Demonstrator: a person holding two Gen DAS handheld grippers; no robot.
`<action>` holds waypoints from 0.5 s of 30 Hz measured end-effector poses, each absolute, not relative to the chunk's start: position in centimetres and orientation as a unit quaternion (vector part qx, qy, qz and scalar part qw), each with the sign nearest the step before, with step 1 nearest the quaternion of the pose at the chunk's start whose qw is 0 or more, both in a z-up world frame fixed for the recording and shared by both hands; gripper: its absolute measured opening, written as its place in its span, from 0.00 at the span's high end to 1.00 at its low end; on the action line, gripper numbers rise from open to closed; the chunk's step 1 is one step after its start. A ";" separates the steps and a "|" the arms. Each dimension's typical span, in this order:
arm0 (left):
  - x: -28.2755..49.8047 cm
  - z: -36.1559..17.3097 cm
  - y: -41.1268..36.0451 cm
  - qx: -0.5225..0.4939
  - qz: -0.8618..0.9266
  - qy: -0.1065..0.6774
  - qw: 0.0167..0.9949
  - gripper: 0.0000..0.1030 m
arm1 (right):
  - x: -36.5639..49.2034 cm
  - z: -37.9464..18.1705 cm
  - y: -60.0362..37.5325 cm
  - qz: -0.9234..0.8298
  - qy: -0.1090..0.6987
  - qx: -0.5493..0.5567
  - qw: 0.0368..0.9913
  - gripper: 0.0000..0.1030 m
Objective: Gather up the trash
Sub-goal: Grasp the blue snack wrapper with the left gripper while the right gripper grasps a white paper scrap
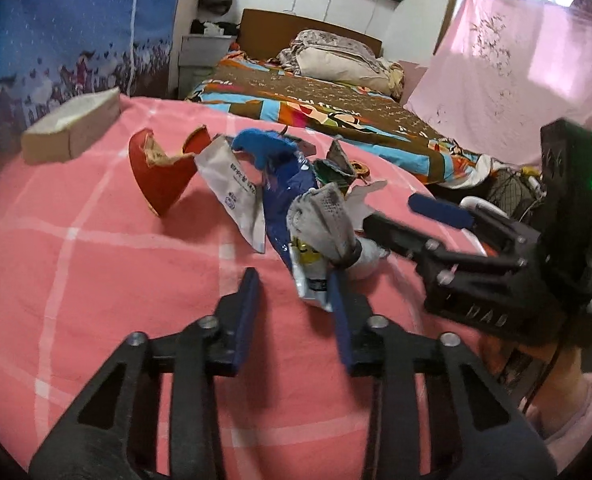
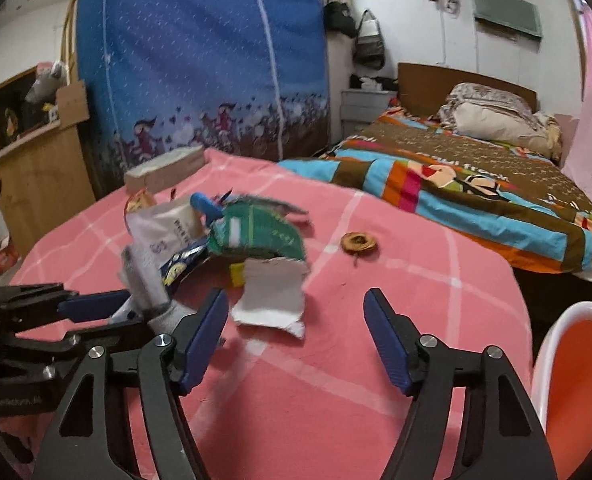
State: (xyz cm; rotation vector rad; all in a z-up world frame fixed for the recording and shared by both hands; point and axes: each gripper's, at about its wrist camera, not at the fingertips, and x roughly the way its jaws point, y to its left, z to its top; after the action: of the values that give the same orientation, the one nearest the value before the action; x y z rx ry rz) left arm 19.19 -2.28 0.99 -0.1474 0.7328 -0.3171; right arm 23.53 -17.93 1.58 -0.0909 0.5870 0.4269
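Trash lies in a heap on the pink checked cloth (image 1: 96,280): a torn red cup (image 1: 160,176), a white packet (image 1: 232,184), a shiny blue wrapper (image 1: 284,188) and a crumpled grey wrapper (image 1: 319,216). My left gripper (image 1: 294,280) is low at the heap's near edge with a narrow gap between its jaws. Only cloth shows in the gap, and a white-and-yellow wrapper end (image 1: 313,280) lies against the right finger. My right gripper (image 2: 296,300) is open. A torn white paper (image 2: 272,300) sits just ahead of its fingertips, under a green wrapper (image 2: 256,232). Each gripper shows in the other's view: the right gripper (image 1: 389,210), the left gripper (image 2: 130,312).
A cardboard box (image 1: 72,124) rests at the cloth's far left. A small brown coil (image 2: 357,242) lies apart to the right of the heap. An orange-and-white bin (image 2: 575,360) stands off the right edge. A bed (image 2: 455,184) with a colourful cover lies behind.
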 end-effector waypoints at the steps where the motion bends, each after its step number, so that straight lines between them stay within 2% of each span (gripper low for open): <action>1: 19.3 0.9 -2.0 -0.078 -0.155 0.357 0.918 0.78 | 23.7 1.3 -17.6 0.212 0.295 -0.050 0.930 0.38; 3: 19.3 1.0 -1.8 -0.091 -0.155 0.357 0.917 0.80 | 24.3 1.0 -17.2 0.221 0.311 -0.053 0.923 0.44; 6: 19.3 1.0 -2.0 -0.089 -0.153 0.354 0.918 0.81 | 24.8 0.6 -16.9 0.231 0.325 -0.042 0.916 0.47; 12: 18.4 1.6 -2.0 -0.070 -0.129 0.333 0.931 0.84 | 24.7 0.5 -16.6 0.226 0.329 -0.048 0.916 0.64; 15: 17.4 2.1 -1.8 -0.056 -0.112 0.305 0.944 0.84 | 24.5 0.6 -17.2 0.235 0.325 -0.037 0.915 0.65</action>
State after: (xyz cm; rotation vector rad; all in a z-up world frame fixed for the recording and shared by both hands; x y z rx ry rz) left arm 17.38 -1.81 2.08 -0.1137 0.6208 -0.2287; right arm 24.52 -17.16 0.65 -0.0754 0.6697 0.4833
